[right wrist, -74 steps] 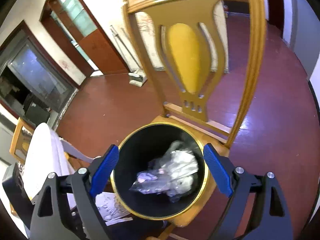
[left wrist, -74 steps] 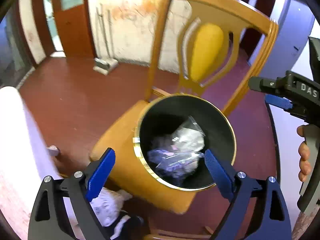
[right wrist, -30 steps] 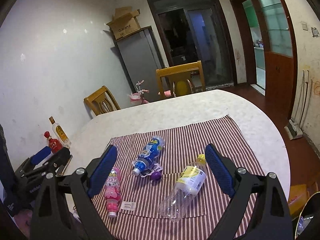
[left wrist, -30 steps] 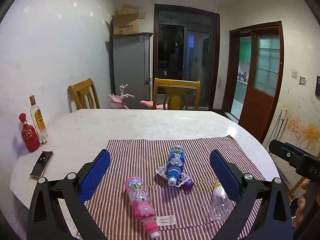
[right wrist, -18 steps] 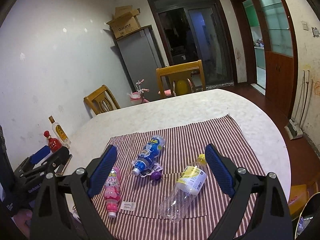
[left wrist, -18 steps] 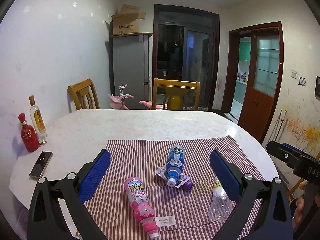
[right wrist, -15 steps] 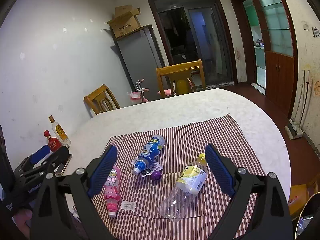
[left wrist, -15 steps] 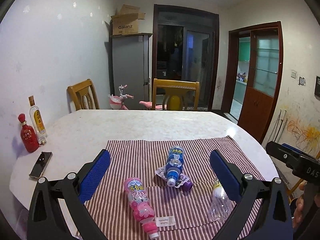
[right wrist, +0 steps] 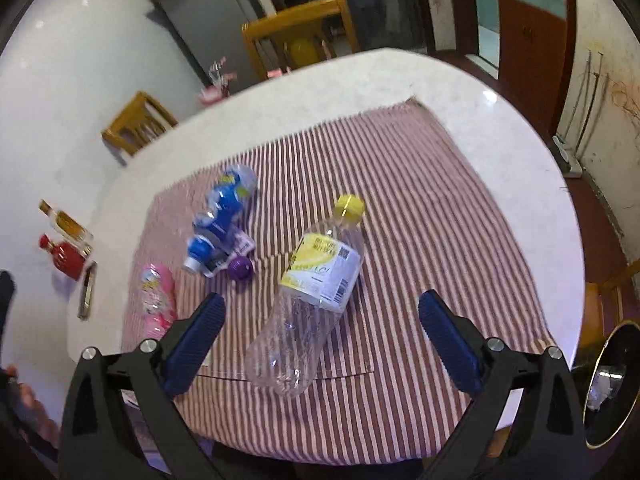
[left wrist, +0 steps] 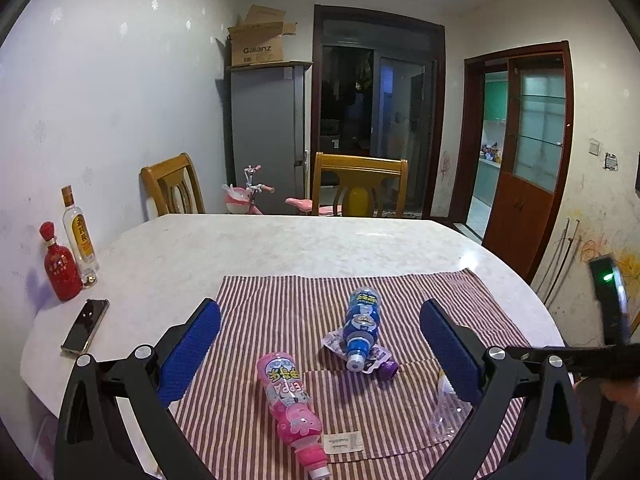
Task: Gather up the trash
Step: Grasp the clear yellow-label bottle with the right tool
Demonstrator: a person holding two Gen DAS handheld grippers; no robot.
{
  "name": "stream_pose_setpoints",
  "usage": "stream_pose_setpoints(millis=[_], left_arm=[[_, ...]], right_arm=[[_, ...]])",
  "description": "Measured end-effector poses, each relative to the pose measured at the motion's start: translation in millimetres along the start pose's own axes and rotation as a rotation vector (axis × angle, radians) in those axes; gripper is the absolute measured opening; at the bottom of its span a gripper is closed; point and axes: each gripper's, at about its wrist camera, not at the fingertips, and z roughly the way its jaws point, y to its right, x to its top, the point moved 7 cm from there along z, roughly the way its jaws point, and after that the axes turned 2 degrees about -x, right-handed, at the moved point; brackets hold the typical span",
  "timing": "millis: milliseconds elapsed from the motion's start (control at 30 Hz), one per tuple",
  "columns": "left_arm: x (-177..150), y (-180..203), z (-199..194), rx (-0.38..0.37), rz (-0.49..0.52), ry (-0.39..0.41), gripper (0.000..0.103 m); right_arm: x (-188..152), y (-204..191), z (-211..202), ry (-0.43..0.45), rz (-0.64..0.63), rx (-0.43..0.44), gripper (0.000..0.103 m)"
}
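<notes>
Three empty bottles lie on a striped cloth (left wrist: 280, 300) on the table. A clear bottle with a yellow cap (right wrist: 312, 296) lies just ahead of my open, empty right gripper (right wrist: 320, 344); its base shows in the left wrist view (left wrist: 444, 416). A blue bottle (left wrist: 362, 324) (right wrist: 222, 216) lies on a wrapper with a purple cap (left wrist: 386, 368) (right wrist: 240, 268). A pink bottle (left wrist: 290, 404) (right wrist: 156, 296) lies at the near left. My left gripper (left wrist: 320, 360) is open and empty above the cloth. A small paper label (left wrist: 344, 442) lies beside the pink bottle.
A black bin with a gold rim (right wrist: 612, 384) stands on a chair at the right of the table. A red bottle (left wrist: 60, 268), a glass liquor bottle (left wrist: 78, 236) and a phone (left wrist: 86, 324) sit at the table's left edge. Wooden chairs (left wrist: 360, 184) stand behind the table.
My right gripper has moved forward and tilted down over the clear bottle, which now looks much larger. My left gripper has stayed where it was. Both were over the bin 2.5 s ago.
</notes>
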Motion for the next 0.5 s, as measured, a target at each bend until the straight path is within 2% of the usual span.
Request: stream_pose_setpoints(millis=[133,333,400,500], left_arm=[[-0.7,-9.4,2.4,0.014,-0.012,-0.004,0.097],[-3.4,-29.7,8.9,0.069,-0.035,-0.024,0.097],[-5.3,-34.5,13.5,0.083,-0.042,-0.035,0.097],[-9.3,-35.5,21.1,0.083,-0.047,-0.057,0.097]], right_arm=[[-4.3,-21.8,46.4,-0.089,-0.049,-0.031,0.096],[-14.9,-33.9,96.1,-0.17,-0.133,-0.172,0.075],[-19.0,-32.7,105.7,-0.169,-0.18,-0.206,0.074],[-28.7,-21.6,120.2,-0.195,-0.202,-0.237,0.065]])
